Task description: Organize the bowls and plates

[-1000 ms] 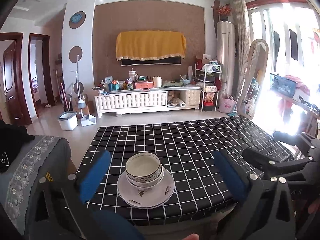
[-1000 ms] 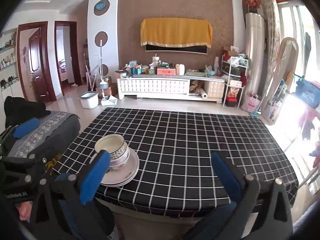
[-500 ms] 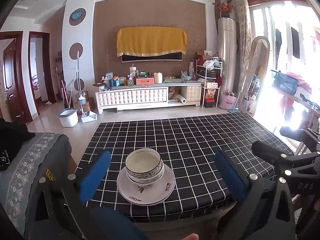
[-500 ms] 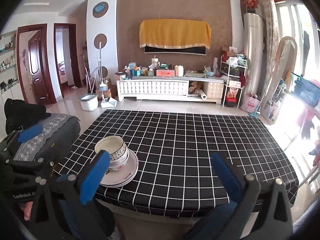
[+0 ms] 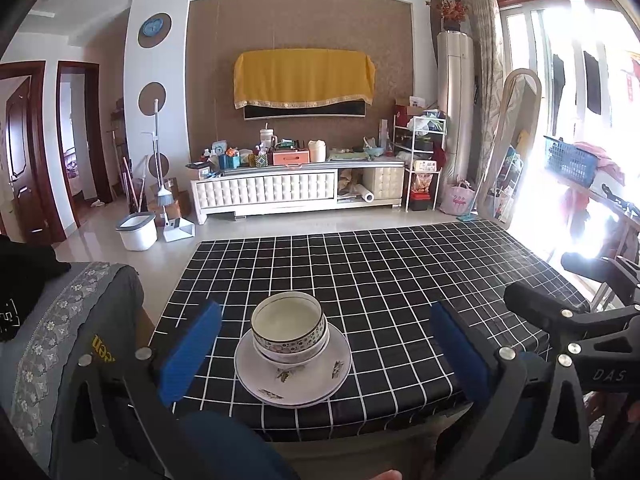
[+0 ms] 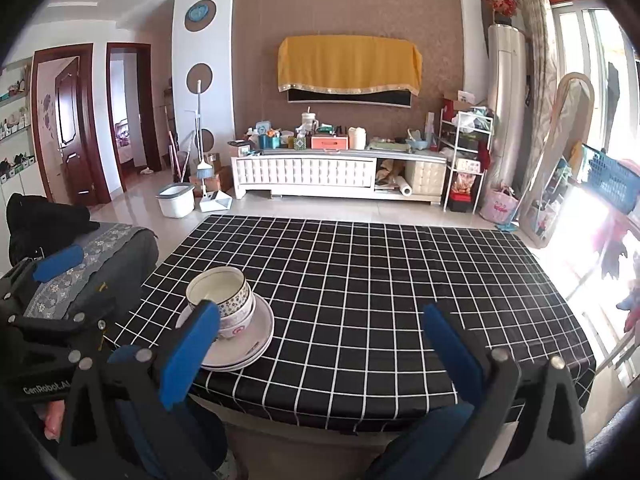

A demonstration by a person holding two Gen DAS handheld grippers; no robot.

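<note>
Stacked bowls [image 5: 289, 330] sit nested on stacked white plates [image 5: 294, 376] near the front left of the black checked table [image 5: 400, 280]. The same stack of bowls [image 6: 224, 300] and plates [image 6: 248, 344] shows in the right wrist view. My left gripper [image 5: 324, 352] is open and empty, held back from the table's front edge, its fingers either side of the stack in view. My right gripper [image 6: 320, 348] is open and empty, to the right of the stack, also off the front edge.
A chair with a grey embroidered cover [image 5: 72, 320] stands at the table's left. A white TV cabinet [image 5: 296, 192] with clutter lines the far wall. A mop and bucket [image 5: 138, 232] stand on the floor. A mirror [image 5: 508, 148] and blue basket [image 5: 570, 160] are at right.
Both grippers have drawn back and risen slightly from the table. The bowls and plates have not moved.
</note>
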